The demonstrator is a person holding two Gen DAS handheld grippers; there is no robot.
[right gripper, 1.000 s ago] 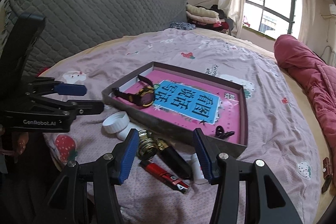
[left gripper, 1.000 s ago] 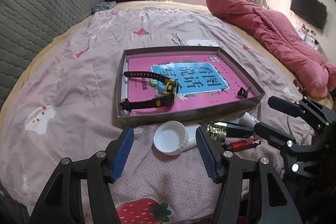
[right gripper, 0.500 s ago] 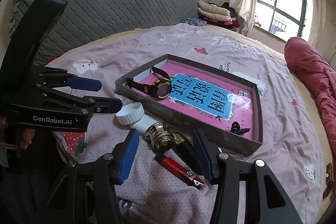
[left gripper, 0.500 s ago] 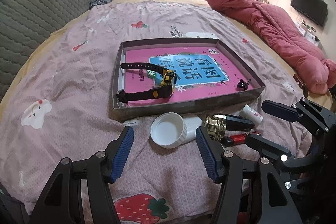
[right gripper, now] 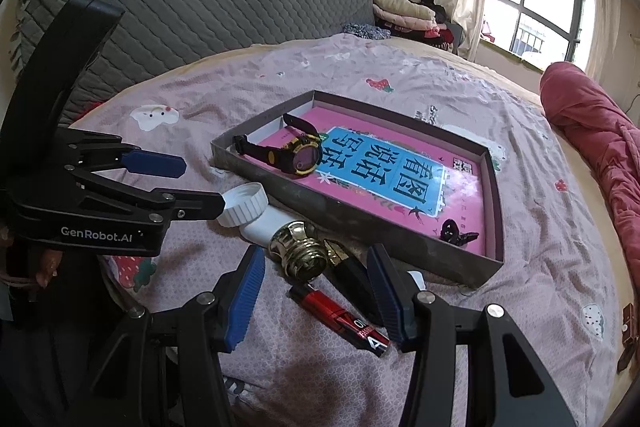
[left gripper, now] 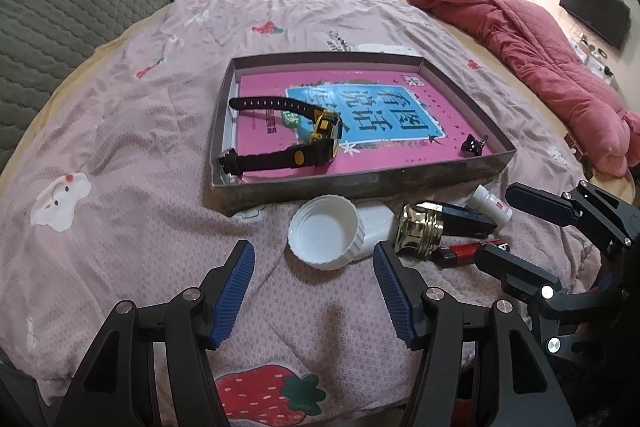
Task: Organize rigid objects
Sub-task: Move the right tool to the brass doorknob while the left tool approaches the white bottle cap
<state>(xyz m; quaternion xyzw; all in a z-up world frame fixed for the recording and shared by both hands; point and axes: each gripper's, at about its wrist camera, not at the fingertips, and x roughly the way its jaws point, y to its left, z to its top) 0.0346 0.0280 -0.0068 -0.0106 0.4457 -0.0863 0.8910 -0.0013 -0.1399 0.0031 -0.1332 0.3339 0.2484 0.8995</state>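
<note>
Both grippers hang wide open and empty over the bed's near edge: the left gripper (left gripper: 312, 291) before a white bottle (left gripper: 332, 233), the right gripper (right gripper: 316, 293) before a gold-capped perfume bottle (right gripper: 316, 259). The white bottle, likely light, stiff and slick plastic, lies against the tray (left gripper: 360, 183), mouth toward the camera, its long axis slanting right; gripping the ribbed cap looks safest.
</note>
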